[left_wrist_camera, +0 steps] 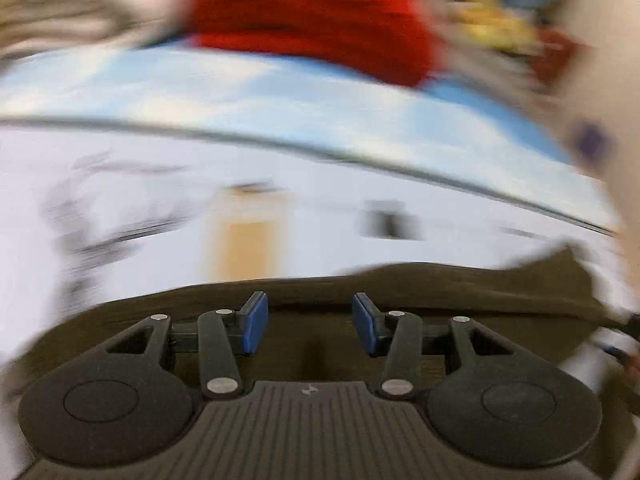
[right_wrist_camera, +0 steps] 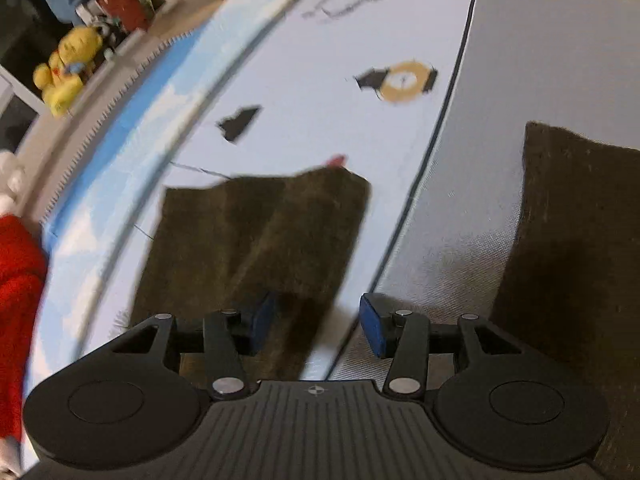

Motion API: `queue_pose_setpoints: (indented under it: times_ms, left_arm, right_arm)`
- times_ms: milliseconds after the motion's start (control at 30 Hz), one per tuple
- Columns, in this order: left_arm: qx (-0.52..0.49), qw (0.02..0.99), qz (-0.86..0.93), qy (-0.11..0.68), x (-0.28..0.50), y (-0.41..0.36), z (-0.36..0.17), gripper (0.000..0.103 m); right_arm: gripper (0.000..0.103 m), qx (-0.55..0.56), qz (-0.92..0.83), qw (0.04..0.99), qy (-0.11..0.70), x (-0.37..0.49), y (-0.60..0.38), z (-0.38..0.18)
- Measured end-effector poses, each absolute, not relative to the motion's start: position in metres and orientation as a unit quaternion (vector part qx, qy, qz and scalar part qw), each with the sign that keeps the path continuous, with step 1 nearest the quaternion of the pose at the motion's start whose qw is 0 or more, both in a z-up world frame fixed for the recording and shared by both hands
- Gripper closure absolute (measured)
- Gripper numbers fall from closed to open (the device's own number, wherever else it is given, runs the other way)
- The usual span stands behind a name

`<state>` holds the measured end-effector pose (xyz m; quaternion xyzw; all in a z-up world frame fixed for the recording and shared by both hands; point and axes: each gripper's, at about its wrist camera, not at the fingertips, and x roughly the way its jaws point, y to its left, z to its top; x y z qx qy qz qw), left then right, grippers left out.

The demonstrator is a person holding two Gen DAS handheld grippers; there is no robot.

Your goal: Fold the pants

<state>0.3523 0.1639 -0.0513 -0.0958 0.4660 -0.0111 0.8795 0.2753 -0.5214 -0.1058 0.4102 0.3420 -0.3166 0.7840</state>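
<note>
The dark olive-brown pants (right_wrist_camera: pixel 256 236) lie flat on a printed white and blue mat. A second dark brown piece of cloth (right_wrist_camera: pixel 576 240) lies to the right on the grey part of the mat; I cannot tell if it belongs to the same pants. My right gripper (right_wrist_camera: pixel 316 324) is open and empty, low over the near end of the pants. My left gripper (left_wrist_camera: pixel 310 324) is open and empty, just above the pants' edge (left_wrist_camera: pixel 440 284). The left wrist view is blurred by motion.
The mat (right_wrist_camera: pixel 320 92) has a blue sky strip, black and orange prints and a grey zone (right_wrist_camera: pixel 500 60). A red fuzzy cloth (left_wrist_camera: pixel 312 12) lies at the mat's far edge, also at the left in the right wrist view (right_wrist_camera: pixel 20 280). A yellow plush toy (right_wrist_camera: pixel 68 68) sits beyond.
</note>
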Motion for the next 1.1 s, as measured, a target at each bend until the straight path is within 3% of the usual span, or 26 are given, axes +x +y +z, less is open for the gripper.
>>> queue_pose_setpoints:
  times_ms: [167, 233, 300, 333, 633, 767, 900, 1033, 1100]
  left_arm:
    - [-0.137, 0.827, 0.174, 0.517, 0.322, 0.226, -0.045, 0.052]
    - [-0.181, 0.826, 0.175, 0.505, 0.305, 0.228, -0.027, 0.051]
    - [-0.193, 0.833, 0.153, 0.495, 0.293, 0.221, -0.012, 0.049]
    - [-0.184, 0.841, 0.142, 0.489, 0.290, 0.217, -0.005, 0.048]
    - [-0.076, 0.879, 0.085, 0.462, 0.284, 0.195, -0.015, 0.049]
    - [-0.063, 0.868, 0.049, 0.489, 0.296, 0.195, -0.035, 0.049]
    - [-0.054, 0.859, 0.057, 0.506, 0.303, 0.204, -0.051, 0.049]
    - [-0.069, 0.848, 0.087, 0.518, 0.307, 0.217, -0.059, 0.048]
    - [-0.069, 0.846, 0.093, 0.521, 0.308, 0.219, -0.061, 0.047]
  right_arm:
    - [0.056, 0.380, -0.303, 0.806, 0.338, 0.289, -0.519, -0.101]
    - [0.079, 0.367, -0.302, 0.811, 0.341, 0.292, -0.519, -0.102]
    - [0.094, 0.351, -0.306, 0.815, 0.344, 0.296, -0.519, -0.102]
    - [0.096, 0.347, -0.309, 0.819, 0.336, 0.297, -0.519, -0.100]
    - [0.098, 0.307, -0.405, 0.814, 0.282, 0.261, -0.546, -0.066]
    - [0.096, 0.345, -0.432, 0.768, 0.323, 0.235, -0.582, -0.083]
    - [0.089, 0.346, -0.449, 0.755, 0.331, 0.221, -0.589, -0.078]
    - [0.070, 0.287, -0.462, 0.784, 0.298, 0.228, -0.577, -0.054]
    - [0.070, 0.278, -0.451, 0.798, 0.287, 0.233, -0.568, -0.046]
